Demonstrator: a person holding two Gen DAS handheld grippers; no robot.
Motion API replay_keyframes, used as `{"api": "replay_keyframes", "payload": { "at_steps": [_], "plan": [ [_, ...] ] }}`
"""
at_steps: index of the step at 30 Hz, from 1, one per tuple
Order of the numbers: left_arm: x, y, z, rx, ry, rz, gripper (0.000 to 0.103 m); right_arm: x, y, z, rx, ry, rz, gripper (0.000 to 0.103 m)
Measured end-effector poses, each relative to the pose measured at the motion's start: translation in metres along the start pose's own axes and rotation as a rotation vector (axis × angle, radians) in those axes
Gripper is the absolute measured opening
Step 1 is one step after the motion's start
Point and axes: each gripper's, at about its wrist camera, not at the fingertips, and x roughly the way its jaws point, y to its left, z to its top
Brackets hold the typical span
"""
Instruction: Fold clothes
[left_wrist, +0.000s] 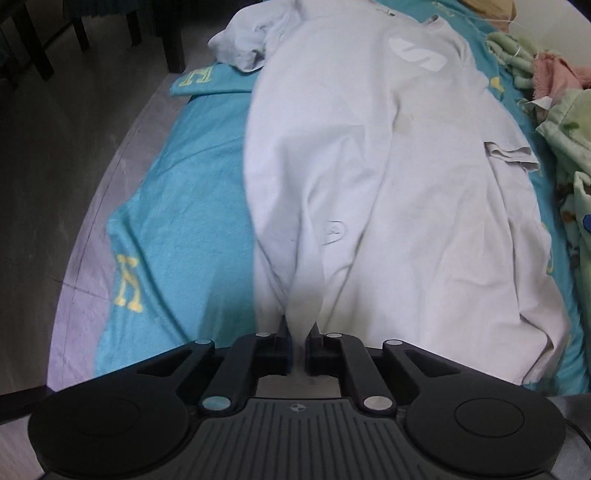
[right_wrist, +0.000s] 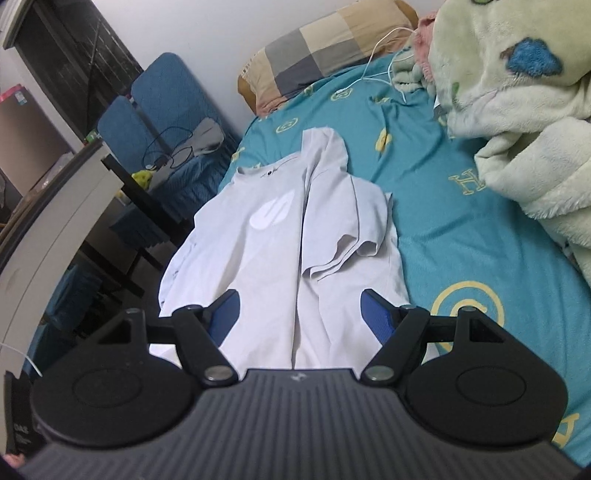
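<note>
- The bed (right_wrist: 461, 229), under a teal sheet with yellow letters and rings, carries everything here; one bed shows.
- One pale green plush blanket (right_wrist: 517, 122) is heaped on the bed, to the right of the shirt in the right wrist view.
- One white T-shirt (right_wrist: 266, 229) lies lengthwise on the bed near its left edge, collar toward the pillow. Its right side is folded in over the body, with that short sleeve lying on top, and a white oval print sits on the chest. The left sleeve is bunched at the bed's edge.
- One checked pillow (right_wrist: 325, 48) rests at the head of the bed, beyond the shirt's collar.
- The left gripper (left_wrist: 300, 332) points steeply down at the shirt's near end, its jaws pressed together on a raised fold of the white cloth.
- The right gripper (right_wrist: 300, 306) tilts down over the shirt's lower part, its two blue pads (right_wrist: 375, 314) spread wide, nothing pinched between them.
- One white cable (right_wrist: 373, 62) trails across the sheet beside the pillow.
</note>
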Motion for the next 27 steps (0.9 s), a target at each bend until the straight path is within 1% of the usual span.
{"api": "replay_keyframes", "payload": {
  "at_steps": [4, 8, 9, 10, 11, 12, 13, 14, 15, 18, 21, 23, 24, 25, 27],
  "plan": [
    [-0.018, 0.024, 0.006, -0.050, 0.051, 0.041, 0.006, 0.006, 0.000, -0.002, -0.014, 0.025, -0.007, 0.074],
    [-0.018, 0.038, 0.012, -0.079, 0.104, 0.075, 0.008, 0.015, 0.000, 0.000, -0.017, 0.049, -0.009, 0.074],
    [-0.020, 0.039, 0.015, -0.089, 0.104, 0.069, 0.012, 0.017, 0.000, 0.000, -0.018, 0.055, -0.010, 0.074],
    [-0.023, 0.039, 0.018, -0.096, 0.100, 0.059, 0.014, 0.018, 0.000, 0.000, -0.017, 0.059, -0.009, 0.074],
    [-0.027, 0.039, 0.023, -0.099, 0.086, 0.044, 0.021, 0.019, 0.000, 0.000, -0.016, 0.063, -0.009, 0.074],
    [-0.031, 0.040, 0.028, -0.104, 0.072, 0.026, 0.032, 0.019, -0.001, -0.001, -0.014, 0.068, -0.007, 0.074],
    [-0.034, 0.044, 0.034, -0.120, 0.057, 0.001, 0.039, 0.020, -0.001, -0.001, -0.012, 0.072, -0.004, 0.074],
    [-0.039, 0.048, 0.040, -0.151, 0.038, -0.027, 0.052, 0.020, -0.001, -0.002, -0.010, 0.076, -0.003, 0.074],
    [-0.043, 0.054, 0.048, -0.189, 0.013, -0.059, 0.059, 0.021, -0.002, -0.001, -0.006, 0.079, -0.002, 0.074],
    [-0.044, 0.073, 0.076, -0.322, -0.079, -0.156, 0.070, 0.024, -0.001, 0.000, 0.002, 0.082, 0.008, 0.074],
    [-0.023, 0.095, 0.111, -0.506, -0.156, -0.264, 0.070, 0.031, 0.000, 0.003, 0.003, 0.081, 0.022, 0.074],
    [0.003, 0.105, 0.133, -0.615, -0.185, -0.363, 0.070, 0.040, 0.001, 0.005, 0.005, 0.085, 0.024, 0.074],
    [0.021, 0.108, 0.142, -0.666, -0.189, -0.419, 0.067, 0.044, 0.001, 0.005, 0.004, 0.089, 0.023, 0.074],
    [0.037, 0.110, 0.151, -0.708, -0.195, -0.462, 0.066, 0.049, 0.001, 0.006, 0.002, 0.092, 0.022, 0.074],
    [0.057, 0.107, 0.164, -0.755, -0.215, -0.499, 0.065, 0.057, 0.001, 0.007, -0.004, 0.098, 0.014, 0.074]
  ]
}}
